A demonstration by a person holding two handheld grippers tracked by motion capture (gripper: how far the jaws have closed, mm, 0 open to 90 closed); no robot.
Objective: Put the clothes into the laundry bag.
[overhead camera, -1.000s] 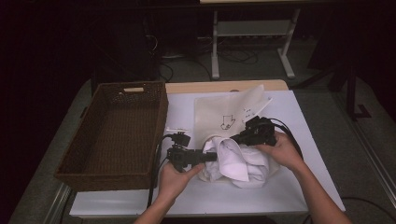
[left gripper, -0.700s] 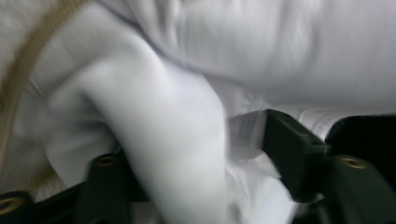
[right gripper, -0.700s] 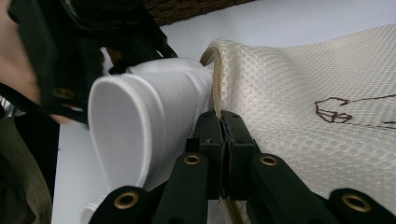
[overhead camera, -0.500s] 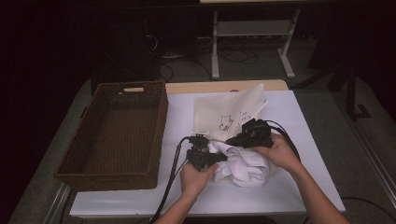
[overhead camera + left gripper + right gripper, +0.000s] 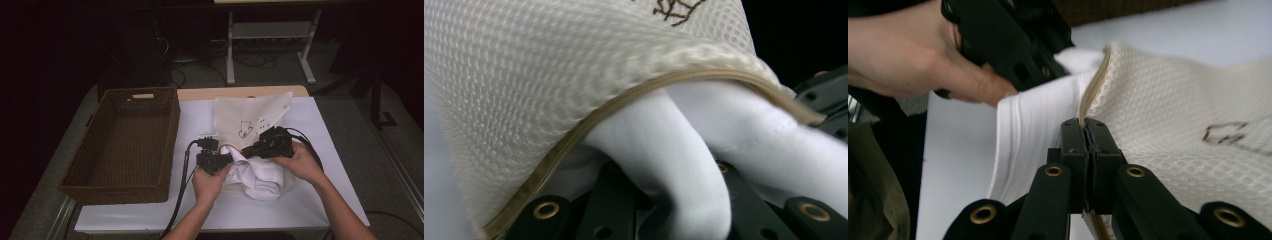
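Note:
A cream mesh laundry bag (image 5: 240, 112) lies on the white table (image 5: 325, 135), with a white garment (image 5: 265, 175) bunched at its open mouth. My left gripper (image 5: 227, 159) has just been closing, and a fold of the white garment (image 5: 674, 150) is now pinched between its jaws, under the bag's zipper edge (image 5: 624, 100). My right gripper (image 5: 246, 150) is shut on the zipper edge of the bag (image 5: 1173, 100) and holds that side of the mouth up. In the right gripper view, the right gripper (image 5: 1084, 135) faces the left gripper (image 5: 1008, 40) across the garment (image 5: 1033, 125).
A dark brown wicker basket (image 5: 142, 91) stands at the table's left, with nothing in it. Cables trail from both grippers toward the near edge. Beyond the table there is a dark floor with a metal stand (image 5: 270, 35) and wires.
My left gripper has moved right, away from the basket, up to the bag's mouth, and has taken hold of the white garment. The right gripper has stayed on the bag.

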